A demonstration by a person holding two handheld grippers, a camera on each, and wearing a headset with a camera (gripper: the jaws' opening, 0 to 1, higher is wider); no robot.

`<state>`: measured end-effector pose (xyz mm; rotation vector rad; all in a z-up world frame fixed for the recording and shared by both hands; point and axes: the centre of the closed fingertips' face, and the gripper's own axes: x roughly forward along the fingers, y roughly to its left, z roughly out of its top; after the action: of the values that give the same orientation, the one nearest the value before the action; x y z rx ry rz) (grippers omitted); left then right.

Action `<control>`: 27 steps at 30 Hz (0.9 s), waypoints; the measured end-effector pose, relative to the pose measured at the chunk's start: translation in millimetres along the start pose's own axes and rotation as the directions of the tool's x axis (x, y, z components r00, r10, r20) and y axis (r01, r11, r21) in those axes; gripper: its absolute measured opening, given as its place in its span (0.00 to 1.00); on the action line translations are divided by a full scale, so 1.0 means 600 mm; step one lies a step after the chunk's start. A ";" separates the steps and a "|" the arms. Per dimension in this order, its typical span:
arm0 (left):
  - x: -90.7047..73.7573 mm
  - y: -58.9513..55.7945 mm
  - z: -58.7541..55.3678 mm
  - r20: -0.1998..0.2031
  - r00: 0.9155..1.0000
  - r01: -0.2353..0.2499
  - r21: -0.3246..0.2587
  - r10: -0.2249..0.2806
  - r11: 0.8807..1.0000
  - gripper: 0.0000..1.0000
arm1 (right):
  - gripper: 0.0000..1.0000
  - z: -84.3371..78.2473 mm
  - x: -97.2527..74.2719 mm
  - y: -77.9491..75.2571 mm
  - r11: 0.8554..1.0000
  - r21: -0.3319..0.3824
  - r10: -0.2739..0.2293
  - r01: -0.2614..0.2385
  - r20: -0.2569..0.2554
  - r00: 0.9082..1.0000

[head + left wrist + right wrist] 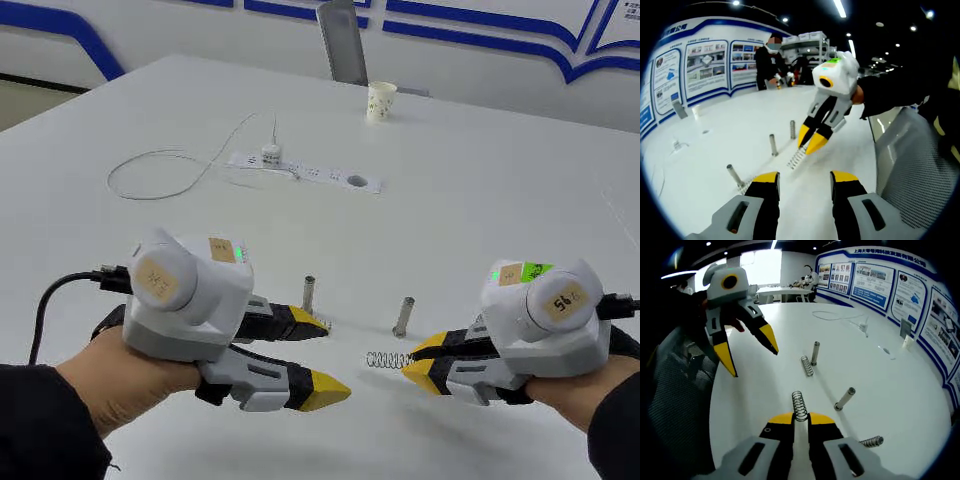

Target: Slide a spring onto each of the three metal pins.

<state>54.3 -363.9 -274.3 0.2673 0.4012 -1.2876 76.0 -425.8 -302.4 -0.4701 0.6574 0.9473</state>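
Note:
My right gripper (420, 362) (800, 418) is shut on one end of a small steel spring (385, 358) (799, 405), which sticks out level toward the left. My left gripper (326, 357) (805, 180) is open and holds nothing. Two upright metal pins stand on the white table, one (308, 293) just beyond the left jaws and one (403, 316) above the held spring. A loose spring (806, 365) lies at the foot of the left pin (815, 352). A third pin (872, 441) near the right gripper appears to have a spring on it.
A white power strip (300, 170) with a looping cable (160, 170) lies mid-table. A paper cup (381, 100) and a chair back (342, 40) are at the far edge. People stand far off (771, 60).

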 end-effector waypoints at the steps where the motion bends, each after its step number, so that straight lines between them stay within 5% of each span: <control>1: 0.000 0.000 0.000 -0.001 1.000 -0.001 0.009 0.001 1.000 0.41 | 0.11 0.006 -0.003 0.005 1.000 -0.004 0.013 -0.013 0.000 1.000; 18: 0.018 -0.016 -0.007 -0.057 0.998 0.027 0.146 -0.019 0.989 0.33 | 0.11 0.063 -0.026 0.066 0.991 -0.090 0.096 -0.098 -0.021 0.995; 27: 0.018 -0.013 -0.002 -0.047 0.999 0.021 0.183 -0.012 0.983 0.22 | 0.11 0.072 -0.027 0.081 0.987 -0.106 0.118 -0.121 -0.033 0.992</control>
<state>49.0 -374.8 -280.1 0.4507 0.3242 -1.3384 40.8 -383.4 -264.6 -0.5445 0.6662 1.0954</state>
